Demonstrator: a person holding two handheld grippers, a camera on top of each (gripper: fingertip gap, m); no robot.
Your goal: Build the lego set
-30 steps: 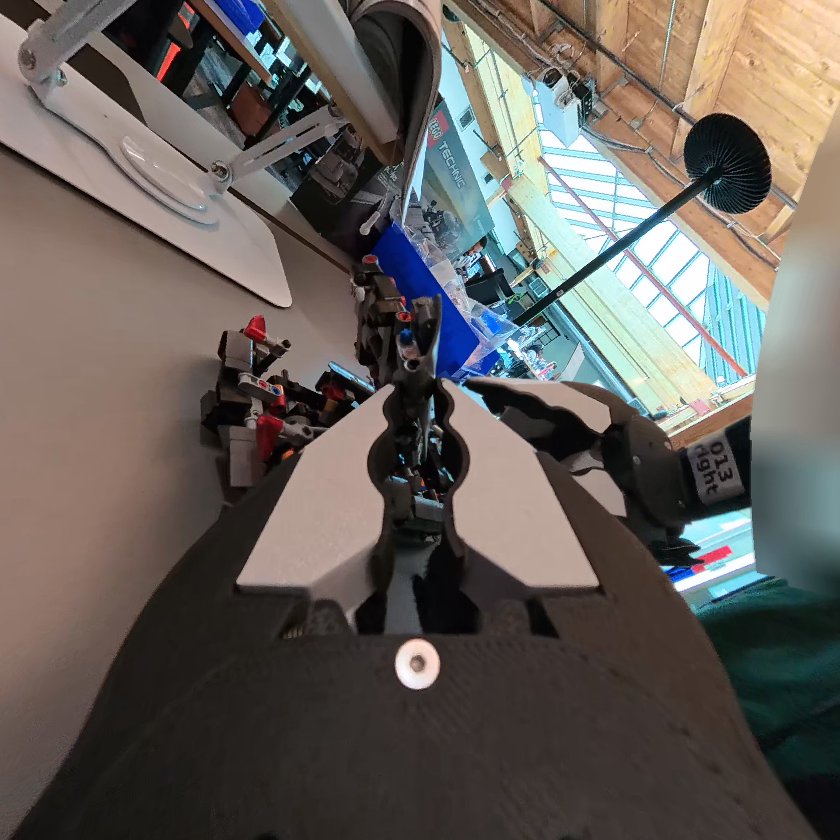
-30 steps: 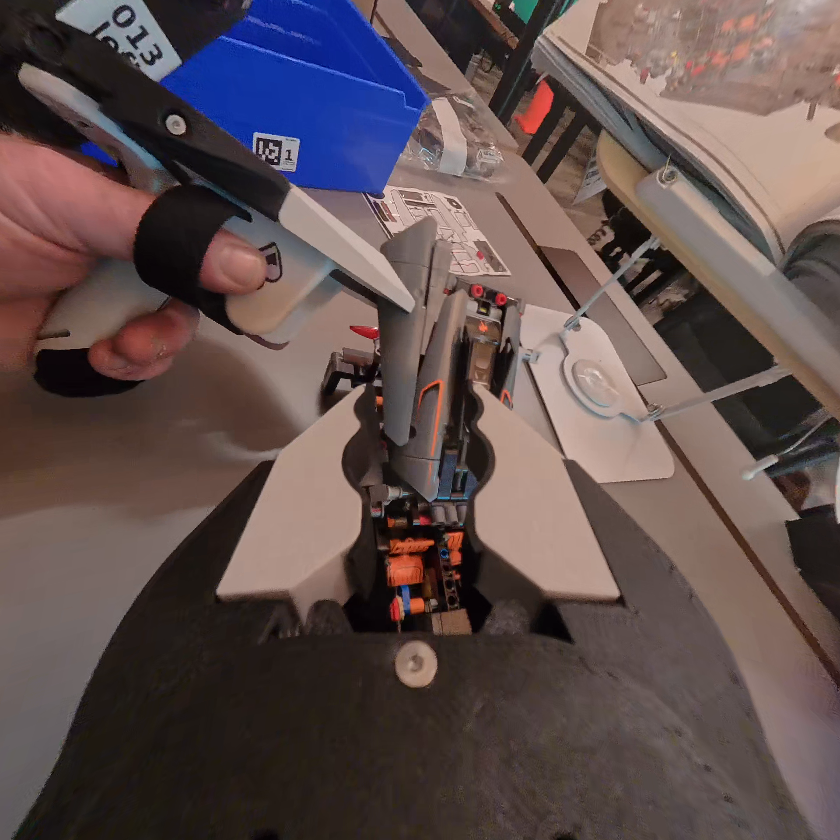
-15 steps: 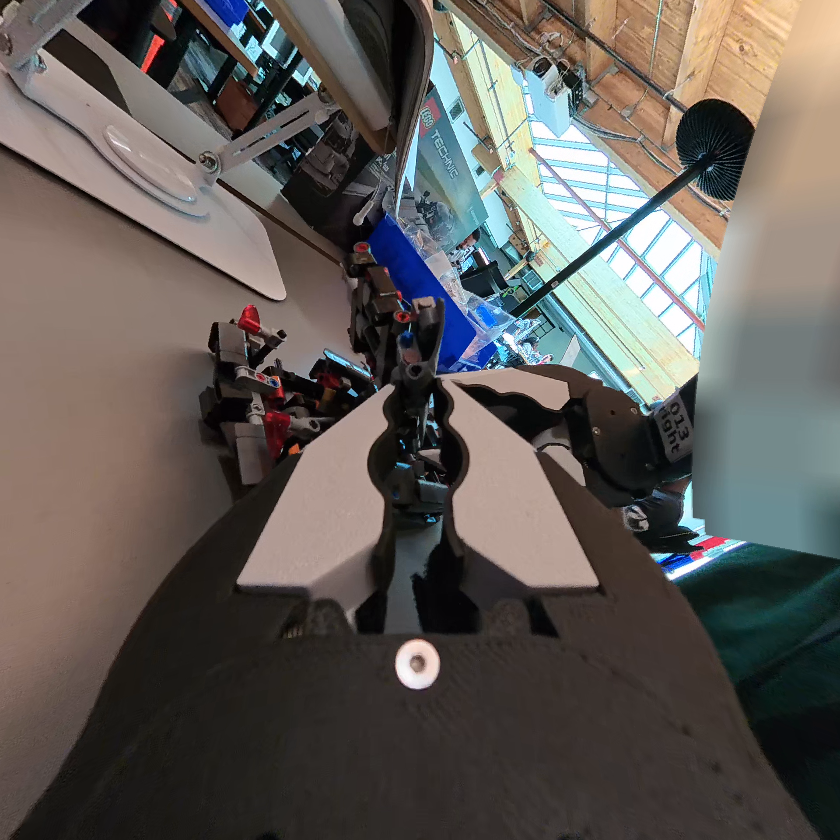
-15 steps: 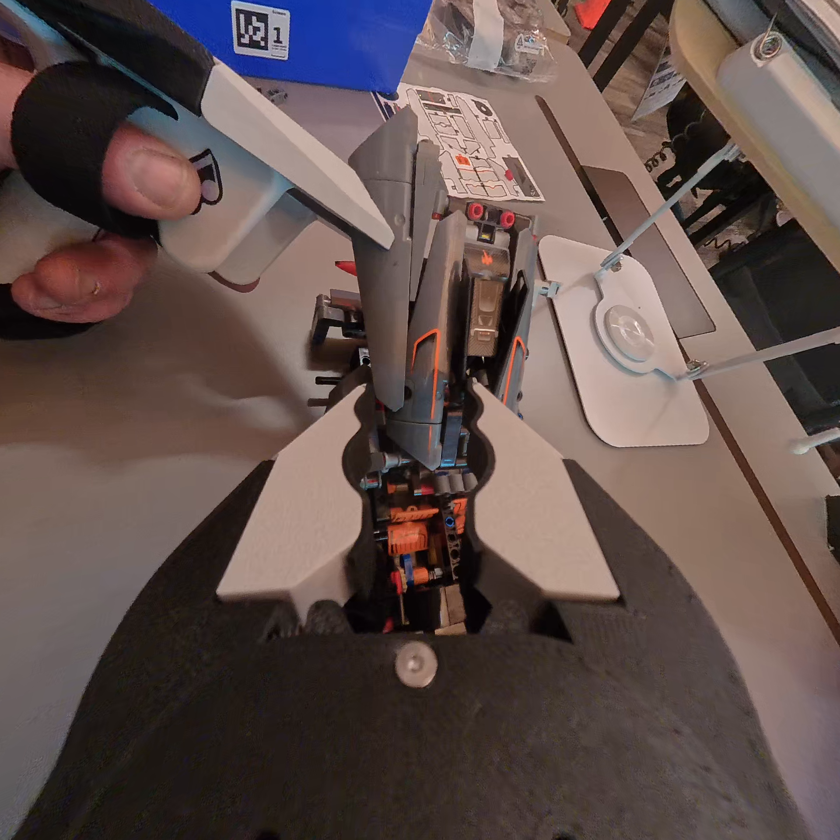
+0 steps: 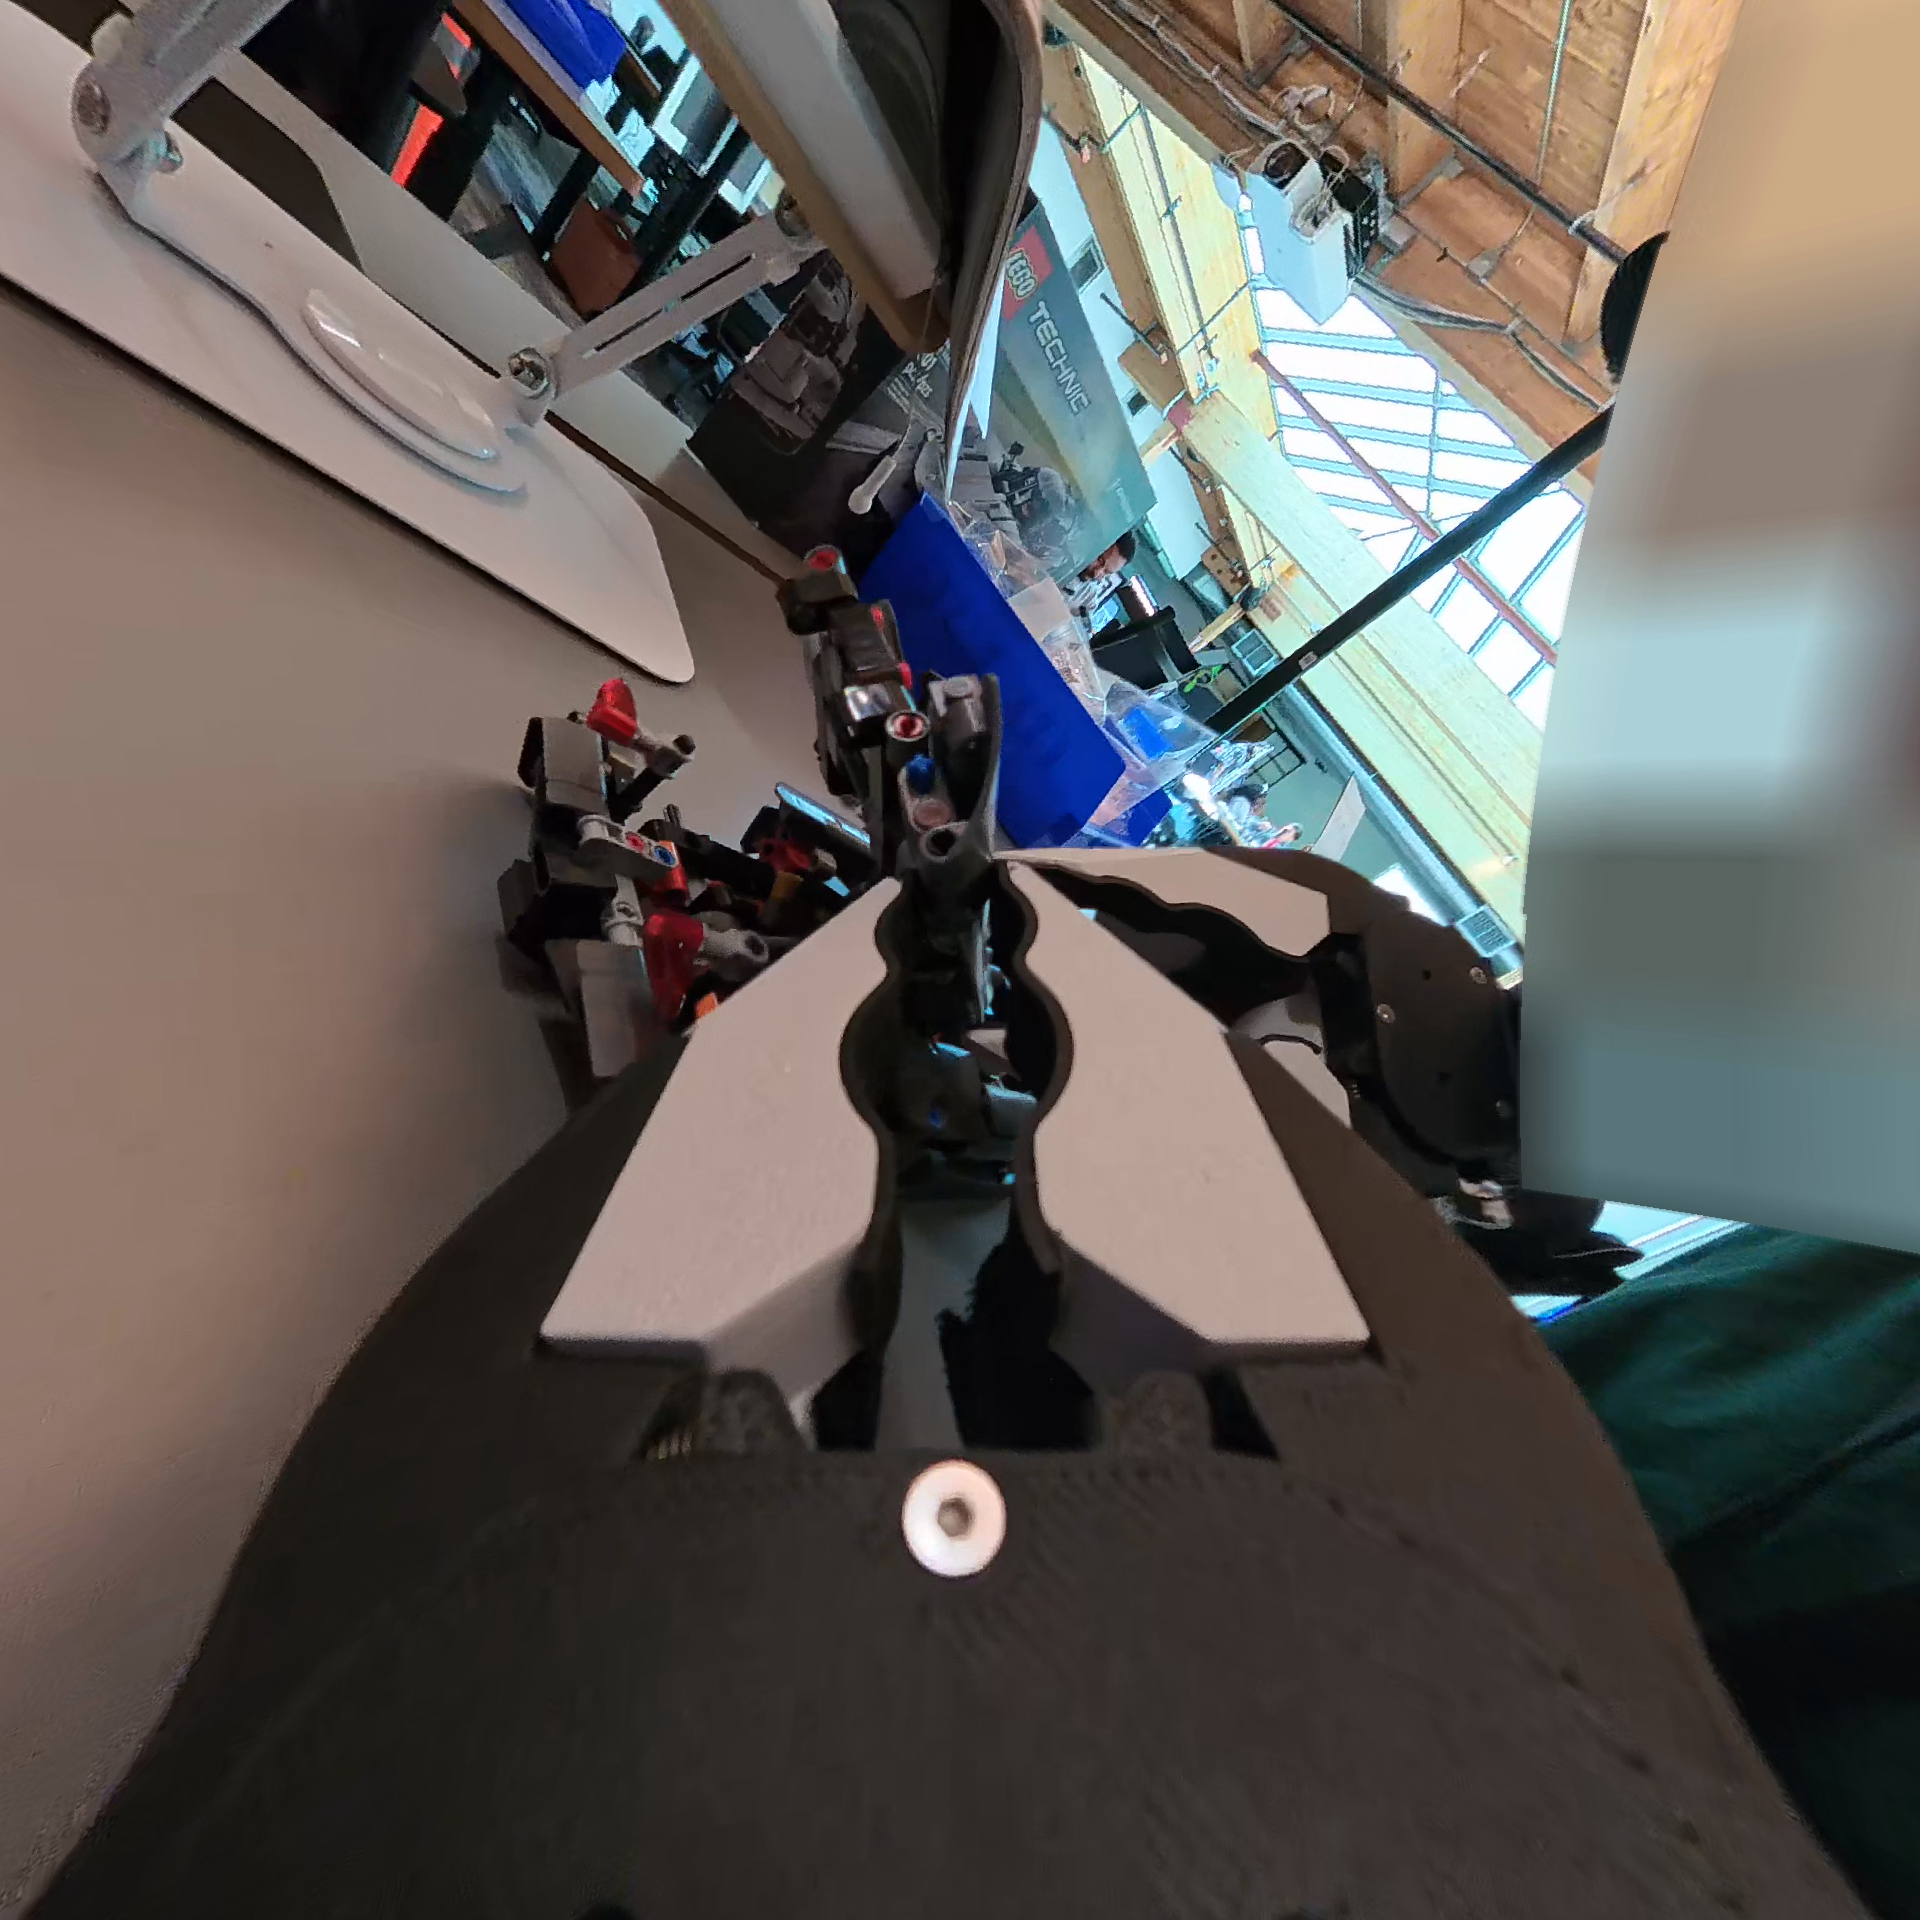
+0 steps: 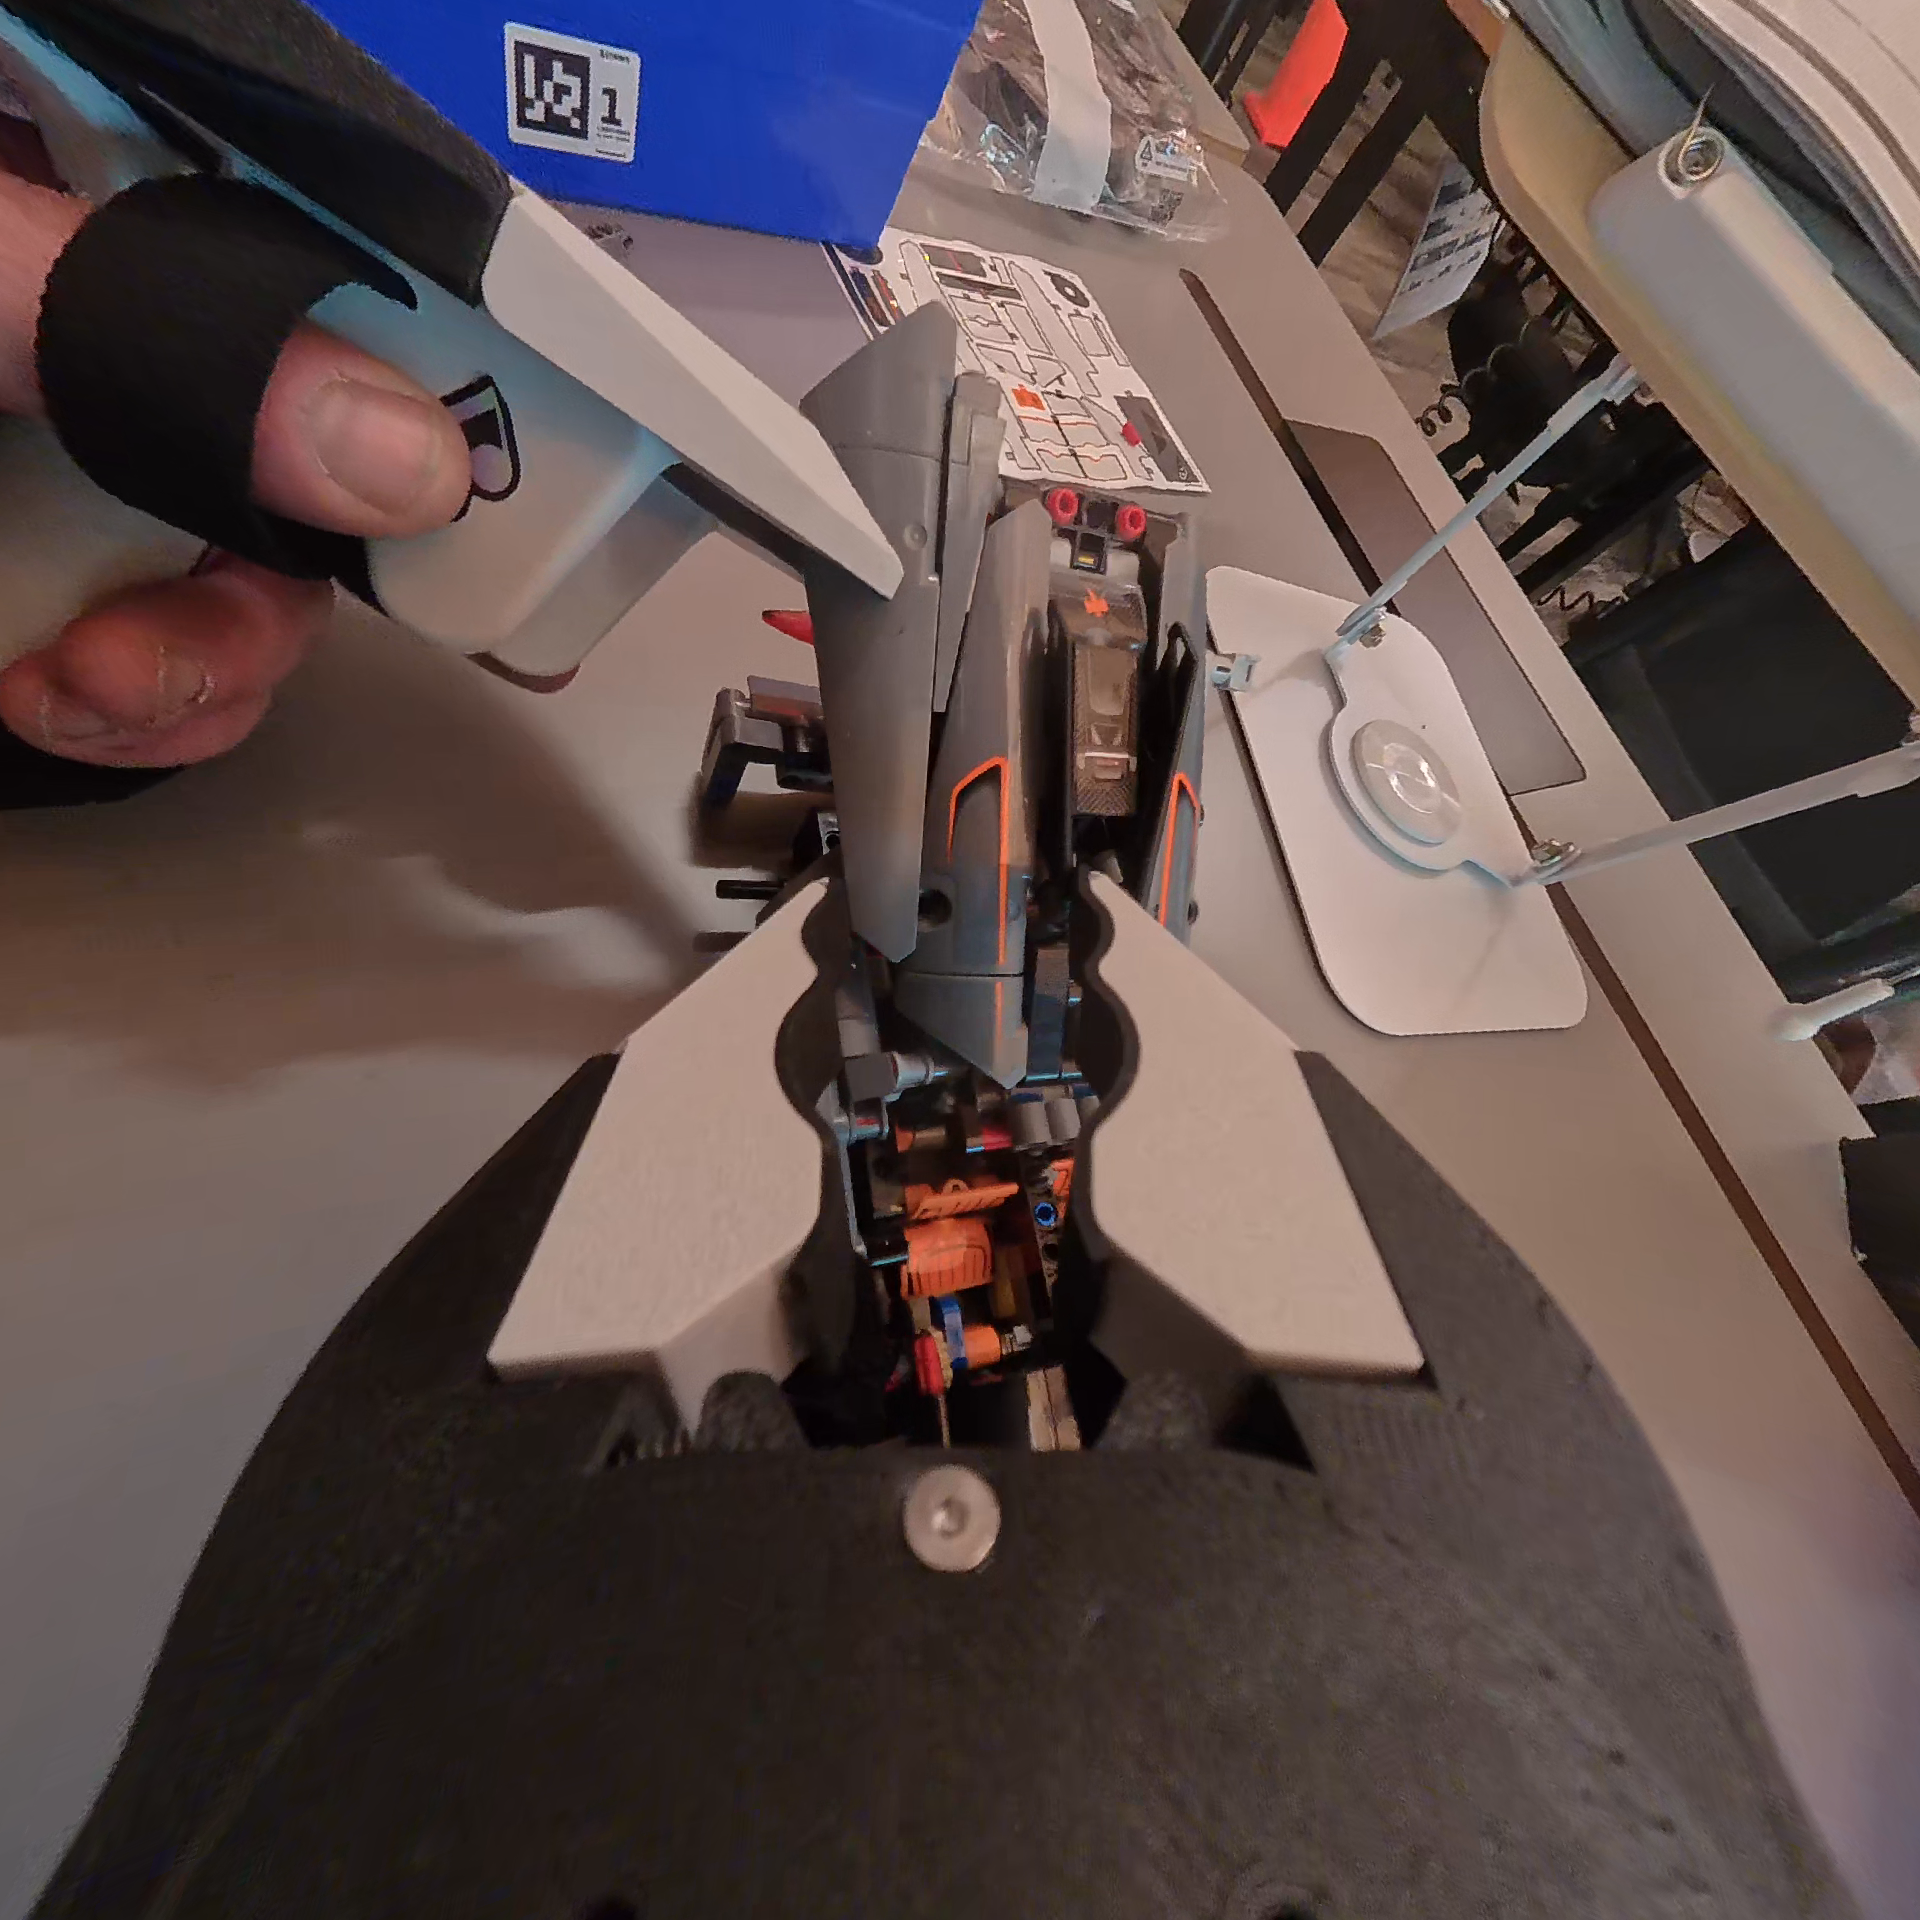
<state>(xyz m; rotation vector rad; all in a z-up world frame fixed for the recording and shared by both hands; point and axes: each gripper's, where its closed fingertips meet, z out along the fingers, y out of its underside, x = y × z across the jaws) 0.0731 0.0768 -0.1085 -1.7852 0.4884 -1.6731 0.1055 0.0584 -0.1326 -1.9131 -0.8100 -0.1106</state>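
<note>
The lego model (image 6: pixel 997 790) is a grey vehicle body with orange trim and an orange and black core. My right gripper (image 6: pixel 956 894) is shut on its lower part and holds it above the table. A long grey panel (image 6: pixel 883 665) runs along the model's left side. My left gripper's finger (image 6: pixel 675 384), with a person's hand behind it, comes in from the upper left and touches the panel's upper part. In the left wrist view my left gripper (image 5: pixel 951 883) is shut on that grey panel (image 5: pixel 961 758). The right gripper (image 5: pixel 1351 987) shows just to the right.
A loose lego sub-assembly (image 5: pixel 623 862) lies on the grey table, behind the model in the right wrist view (image 6: pixel 769 727). A blue bin (image 6: pixel 748 104), a sticker sheet (image 6: pixel 1049 364) and plastic bags (image 6: pixel 1070 135) lie at the back. A white stand base (image 6: pixel 1403 831) sits at right. Some 5 centimeters of space lies between my two pairs of fingers.
Both grippers keep their hold. The right wrist view has tipped down toward the table, so the blue bin has slid up and the model fills more of the frame.
</note>
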